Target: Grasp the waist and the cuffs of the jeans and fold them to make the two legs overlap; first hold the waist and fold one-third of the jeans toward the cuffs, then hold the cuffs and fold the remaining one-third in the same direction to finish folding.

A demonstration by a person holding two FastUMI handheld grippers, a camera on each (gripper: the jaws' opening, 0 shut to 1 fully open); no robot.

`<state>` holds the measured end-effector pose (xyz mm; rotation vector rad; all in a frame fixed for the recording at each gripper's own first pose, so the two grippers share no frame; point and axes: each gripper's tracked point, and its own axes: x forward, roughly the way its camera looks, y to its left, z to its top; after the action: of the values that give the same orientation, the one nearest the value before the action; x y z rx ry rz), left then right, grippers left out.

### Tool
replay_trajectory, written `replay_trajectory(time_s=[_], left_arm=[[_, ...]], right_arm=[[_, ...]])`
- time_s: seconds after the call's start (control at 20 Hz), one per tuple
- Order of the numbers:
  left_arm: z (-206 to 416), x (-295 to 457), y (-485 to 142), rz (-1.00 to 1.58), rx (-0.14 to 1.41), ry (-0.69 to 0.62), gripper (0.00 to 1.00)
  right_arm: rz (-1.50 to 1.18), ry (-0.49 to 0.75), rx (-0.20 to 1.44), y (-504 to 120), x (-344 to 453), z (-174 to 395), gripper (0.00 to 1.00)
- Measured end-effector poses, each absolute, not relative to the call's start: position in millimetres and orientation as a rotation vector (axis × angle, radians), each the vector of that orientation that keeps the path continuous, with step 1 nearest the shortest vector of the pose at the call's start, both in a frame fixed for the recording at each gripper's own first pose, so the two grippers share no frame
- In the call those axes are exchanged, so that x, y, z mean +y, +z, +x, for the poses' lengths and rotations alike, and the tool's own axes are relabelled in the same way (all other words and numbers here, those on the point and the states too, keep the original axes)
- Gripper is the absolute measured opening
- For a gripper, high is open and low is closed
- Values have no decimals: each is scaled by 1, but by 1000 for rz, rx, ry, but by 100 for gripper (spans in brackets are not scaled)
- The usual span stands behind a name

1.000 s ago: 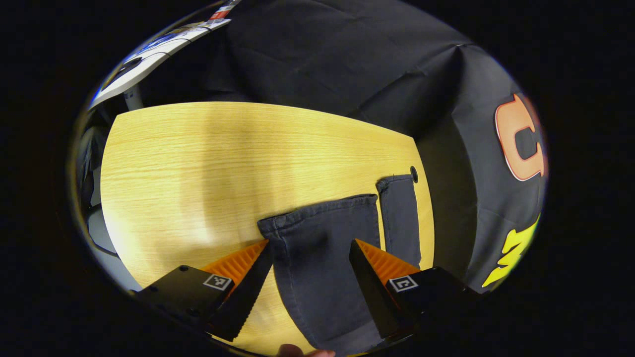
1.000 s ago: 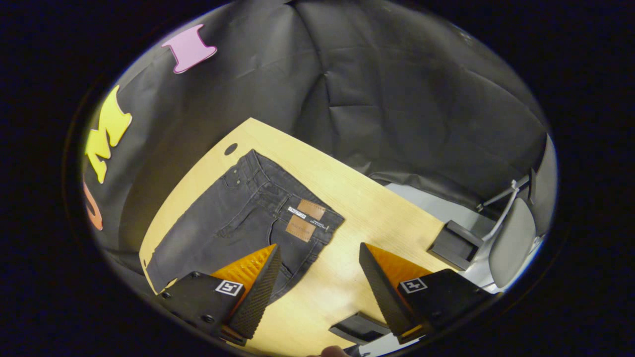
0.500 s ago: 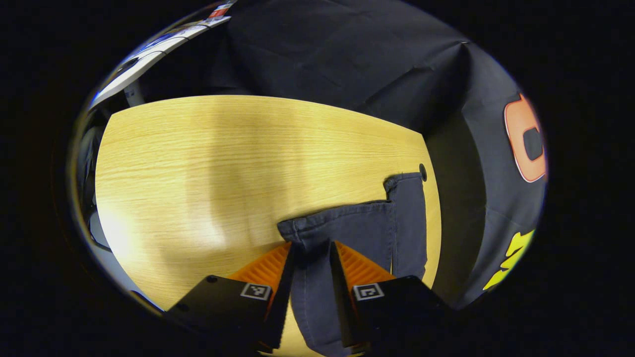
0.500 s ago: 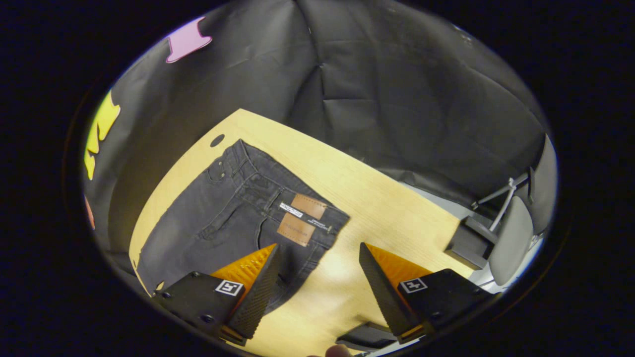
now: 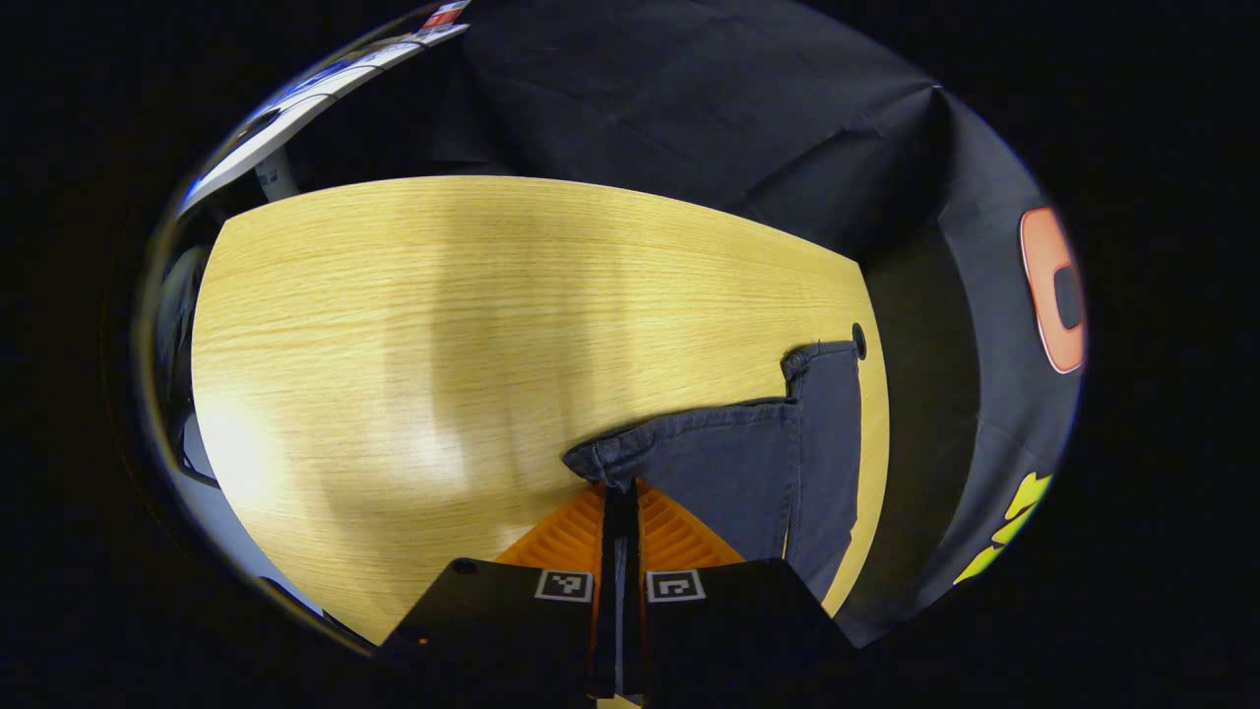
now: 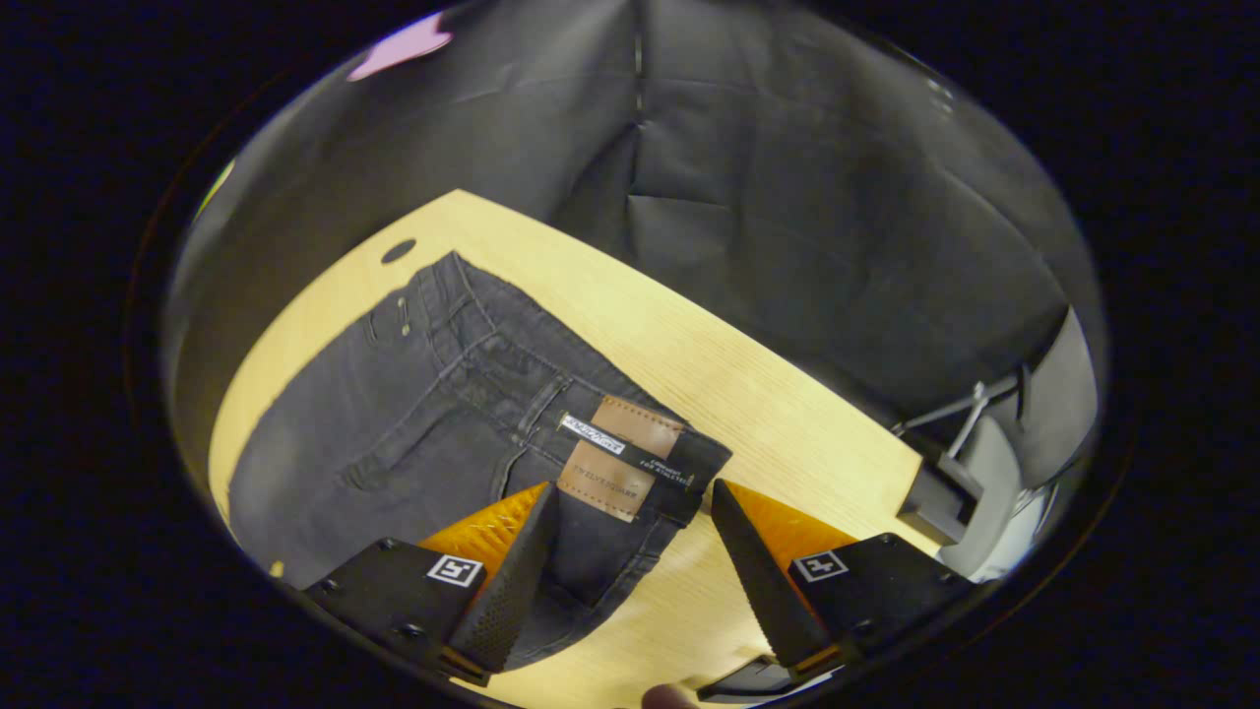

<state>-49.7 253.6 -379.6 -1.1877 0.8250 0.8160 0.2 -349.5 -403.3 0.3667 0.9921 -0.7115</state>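
Pinching the near cuff low in frame, the left gripper grips the jeans; the right gripper, jaws spread, frames the waist, every fold undone.

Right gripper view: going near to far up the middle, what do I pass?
Right gripper → leather patch on the jeans' waist → bare table → black cloth wall.
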Motion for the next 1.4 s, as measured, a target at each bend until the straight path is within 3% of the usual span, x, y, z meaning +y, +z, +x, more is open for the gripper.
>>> replay_trajectory(time_s=[0.1, 0.2, 0.25, 0.4, 0.55, 1.15, 1.4], left_arm=[[-49, 253, -380, -1181, 830, 813, 5], [-48, 253, -380, -1186, 827, 809, 5], [-47, 253, -380, -1189, 825, 805, 4], [-46, 252, -380, -1203, 818, 793, 4], [-43, 252, -376, -1242, 806, 779, 4], [-7, 242, -297, -1515, 653, 688, 4], [24, 261, -271, -1676, 592, 736, 4]], right_arm=[[376, -717, 971, -405, -347, 3, 79], [396, -716, 966, -405, -346, 5, 77], [411, -695, 964, -403, -341, 7, 70], [480, -684, 987, -406, -337, 10, 18], [583, -675, 1052, -399, -335, 13, 1], [1173, -514, 985, -306, -313, 41, 1], [1414, -505, 987, -276, -314, 81, 1]])
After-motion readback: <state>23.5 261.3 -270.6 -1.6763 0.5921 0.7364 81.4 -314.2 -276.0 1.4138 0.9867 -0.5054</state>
